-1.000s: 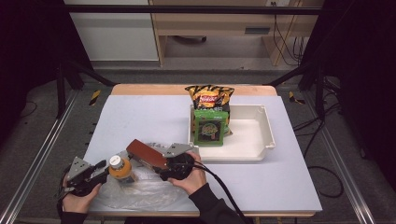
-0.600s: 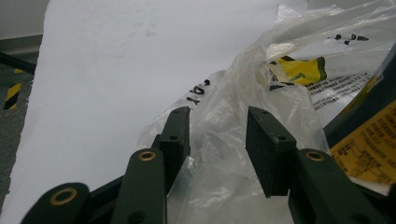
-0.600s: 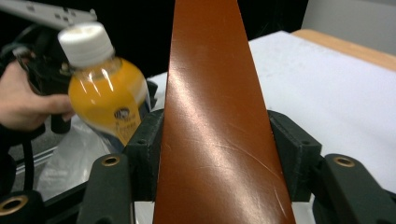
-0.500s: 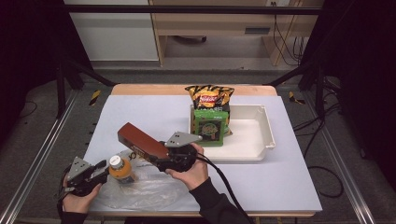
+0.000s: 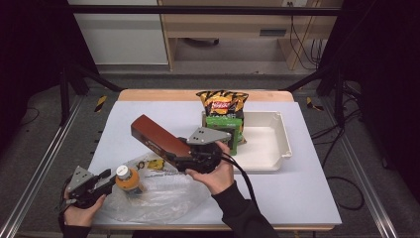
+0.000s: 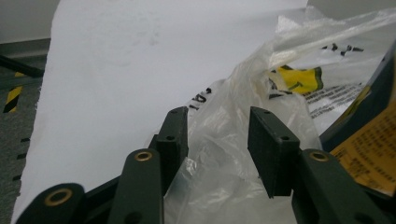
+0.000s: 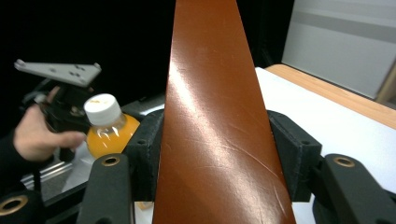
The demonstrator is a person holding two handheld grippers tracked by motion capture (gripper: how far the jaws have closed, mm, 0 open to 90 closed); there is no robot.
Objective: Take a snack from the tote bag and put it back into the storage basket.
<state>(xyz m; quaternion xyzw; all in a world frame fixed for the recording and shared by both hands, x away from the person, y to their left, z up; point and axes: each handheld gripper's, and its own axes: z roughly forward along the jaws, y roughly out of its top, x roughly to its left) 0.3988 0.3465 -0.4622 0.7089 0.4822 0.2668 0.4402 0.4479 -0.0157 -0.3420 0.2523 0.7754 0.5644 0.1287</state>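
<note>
Step in hand, as judged: unpacking the plastic bag (image 5: 163, 191). Your right gripper (image 5: 185, 157) clamps the brown box (image 5: 156, 136), held above the table (image 5: 317, 188); the box points to 10 o'clock. Left gripper (image 5: 106, 177), jaws just been opening, half-wide, loose about bag film beside the juice bottle (image 5: 128, 179). Next: carry box to 2 o'clock, clear the tray (image 5: 277, 148) rim. Room open centre.

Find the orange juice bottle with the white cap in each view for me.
High view: the orange juice bottle stands at lower left, on the clear plastic bag.
Left gripper view: right edge, probably its orange printed label, past the bag.
Right gripper view: left of centre, beside the long brown box.
Shared landmark: the white tabletop.
</note>
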